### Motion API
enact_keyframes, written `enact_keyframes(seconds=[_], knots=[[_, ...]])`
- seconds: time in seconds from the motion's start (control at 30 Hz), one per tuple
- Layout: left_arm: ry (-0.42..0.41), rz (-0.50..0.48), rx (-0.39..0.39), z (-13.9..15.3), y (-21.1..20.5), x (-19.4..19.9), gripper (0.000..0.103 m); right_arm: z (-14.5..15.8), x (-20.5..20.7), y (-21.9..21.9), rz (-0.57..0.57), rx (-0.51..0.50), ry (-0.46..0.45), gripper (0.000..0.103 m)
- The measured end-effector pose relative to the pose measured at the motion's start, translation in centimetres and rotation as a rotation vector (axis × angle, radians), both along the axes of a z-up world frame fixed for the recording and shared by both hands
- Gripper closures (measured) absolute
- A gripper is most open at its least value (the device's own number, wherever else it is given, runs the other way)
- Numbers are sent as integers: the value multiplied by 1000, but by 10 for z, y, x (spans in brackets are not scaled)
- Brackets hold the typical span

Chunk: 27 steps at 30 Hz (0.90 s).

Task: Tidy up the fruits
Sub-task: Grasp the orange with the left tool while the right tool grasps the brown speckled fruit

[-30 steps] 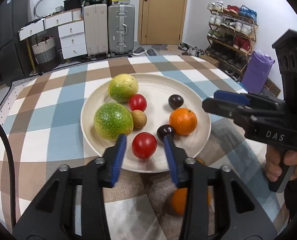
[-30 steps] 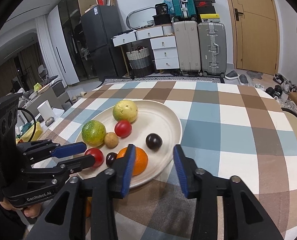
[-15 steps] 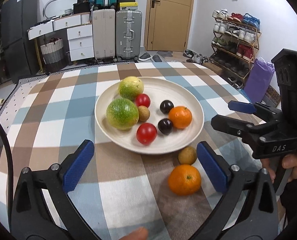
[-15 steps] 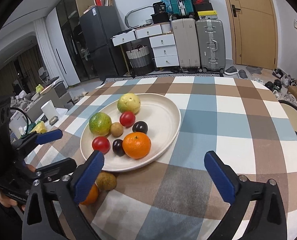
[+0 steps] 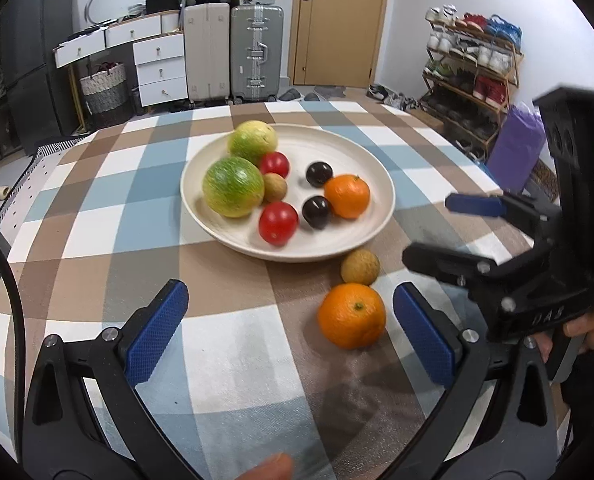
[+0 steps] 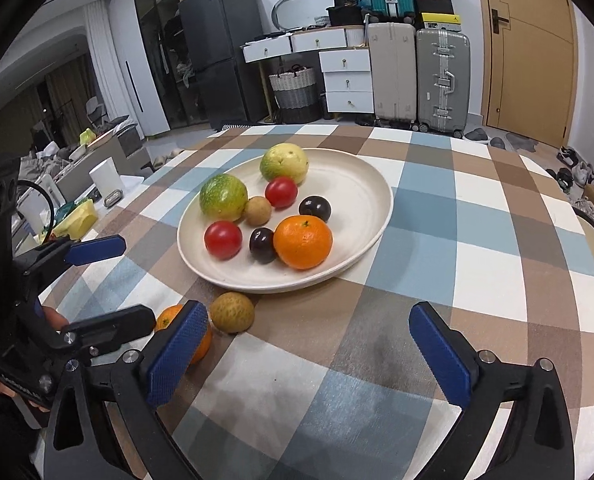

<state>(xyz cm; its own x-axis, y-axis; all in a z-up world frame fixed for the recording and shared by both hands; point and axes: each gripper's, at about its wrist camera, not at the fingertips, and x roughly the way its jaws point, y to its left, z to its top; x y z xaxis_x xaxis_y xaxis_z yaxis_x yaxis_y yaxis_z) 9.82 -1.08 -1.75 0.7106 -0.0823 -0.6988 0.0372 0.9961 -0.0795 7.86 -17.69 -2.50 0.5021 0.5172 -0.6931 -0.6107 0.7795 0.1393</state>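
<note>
A cream plate point(image 5: 361, 152) point(image 6: 361, 184) on the checked tablecloth holds two green fruits, two red tomatoes, two dark plums, a brown longan and an orange point(image 5: 347, 196). A loose orange point(image 5: 351, 316) point(image 6: 165, 320) and a loose longan point(image 5: 360, 267) point(image 6: 231, 312) lie on the cloth just in front of the plate. My left gripper point(image 5: 289, 332) is open and empty, the loose orange near its right finger. My right gripper point(image 6: 309, 356) is open and empty, the longan beyond its left finger. Each gripper shows in the other's view.
The table edge curves at the left and right. Beyond it stand suitcases point(image 5: 257, 52), white drawers point(image 5: 159, 64), a shoe rack point(image 5: 473, 76) and a door point(image 6: 529, 40). A low side table with small items point(image 6: 77, 208) sits to the left.
Both grippers have opened wide and drawn back from the plate. The loose orange and longan in front of the plate have come into full view.
</note>
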Motion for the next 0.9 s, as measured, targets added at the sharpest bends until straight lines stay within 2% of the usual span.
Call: enact_keyframes(seconds=[0.27, 0.47, 0.57, 0.63, 0.77, 0.83, 0.9], knots=[[63, -40, 48, -13, -18, 8, 1, 2, 9, -13, -58, 2, 7, 0], [95, -65, 33, -20, -22, 13, 2, 0, 10, -12, -58, -4, 24, 0], [101, -73, 21, -22, -21, 15, 12, -1, 8, -9, -43, -13, 26, 0], [114, -86, 1, -24, -20, 17, 28, -1, 8, -7, -36, -17, 26, 0], [124, -104, -15, -28, -21, 17, 44, -3, 7, -6, -30, -19, 32, 0], [114, -144, -45, -26, -22, 15, 63, -3, 8, -6, -31, -20, 33, 0], [107, -163, -47, -25, -24, 12, 66, -3, 9, -6, -32, -15, 35, 0]])
